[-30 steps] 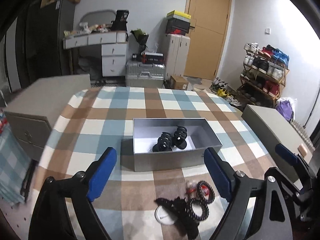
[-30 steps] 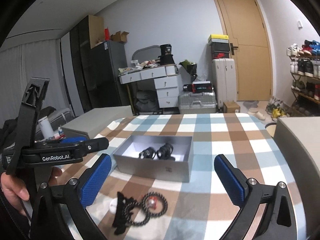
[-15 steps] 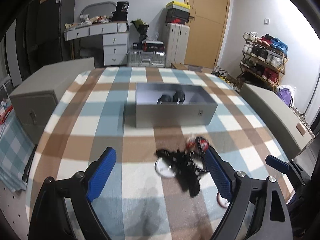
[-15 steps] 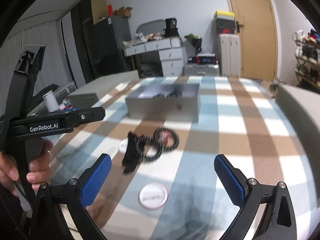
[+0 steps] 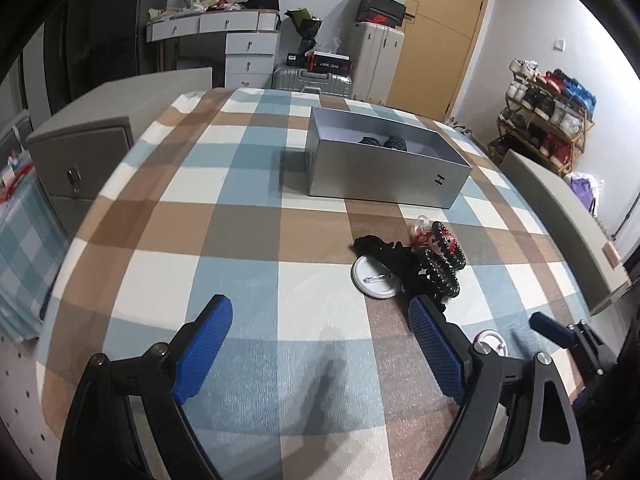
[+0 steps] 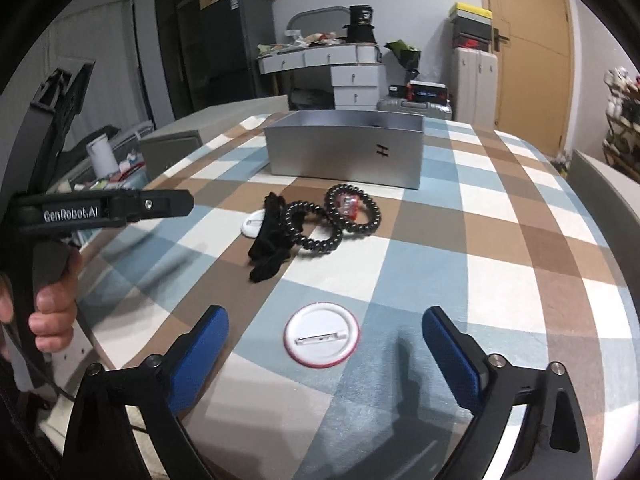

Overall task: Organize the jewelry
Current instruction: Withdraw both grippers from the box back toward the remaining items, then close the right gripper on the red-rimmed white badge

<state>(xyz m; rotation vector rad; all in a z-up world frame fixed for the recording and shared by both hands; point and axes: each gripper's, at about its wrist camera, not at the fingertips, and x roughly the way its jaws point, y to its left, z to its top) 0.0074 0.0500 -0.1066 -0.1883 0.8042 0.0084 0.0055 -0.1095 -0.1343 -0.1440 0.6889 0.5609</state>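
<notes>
On checkered surface: right gripper spread wide, empty, straddling white pin badge, likely next pick. Left gripper likewise released, idle. Coil bracelets loose near grey box, awaiting sorting.

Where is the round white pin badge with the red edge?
In the right wrist view the pin badge lies back-up on the checked tablecloth, just ahead of the open right gripper, nearer than the black bead bracelets.
</notes>
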